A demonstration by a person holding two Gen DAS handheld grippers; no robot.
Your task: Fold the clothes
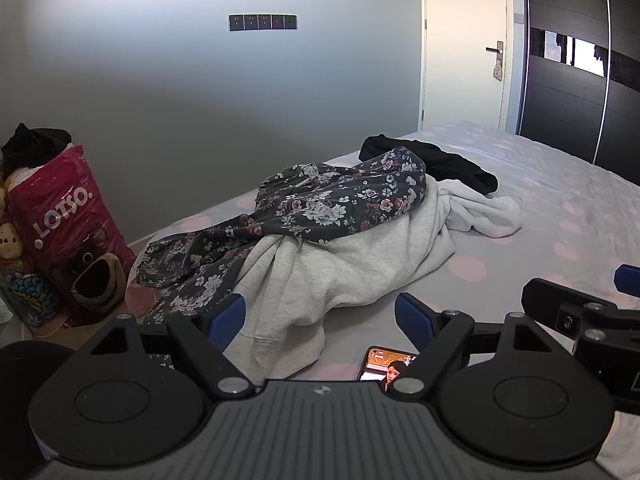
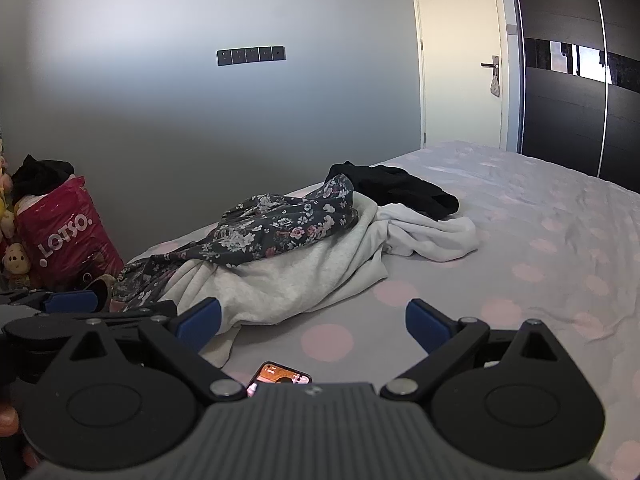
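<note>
A heap of clothes lies on the bed (image 1: pixel 560 200): a dark floral garment (image 1: pixel 320 204) on top of a light grey sweatshirt (image 1: pixel 340 268), with a white garment (image 1: pixel 480 212) and a black garment (image 1: pixel 440 160) behind. The same heap shows in the right wrist view, with the floral garment (image 2: pixel 280 228) over the grey sweatshirt (image 2: pixel 300 280). My left gripper (image 1: pixel 320 320) is open and empty, just in front of the sweatshirt's hem. My right gripper (image 2: pixel 312 320) is open and empty, to the right of the left one, above the bedsheet (image 2: pixel 540 240).
A phone (image 1: pixel 384 364) with a lit screen lies on the bed under the grippers; it also shows in the right wrist view (image 2: pixel 280 378). A pink LOTSO bag (image 1: pixel 68 216) and soft toys stand on the floor at left. A door (image 1: pixel 464 40) and a dark wardrobe (image 1: pixel 580 60) are behind.
</note>
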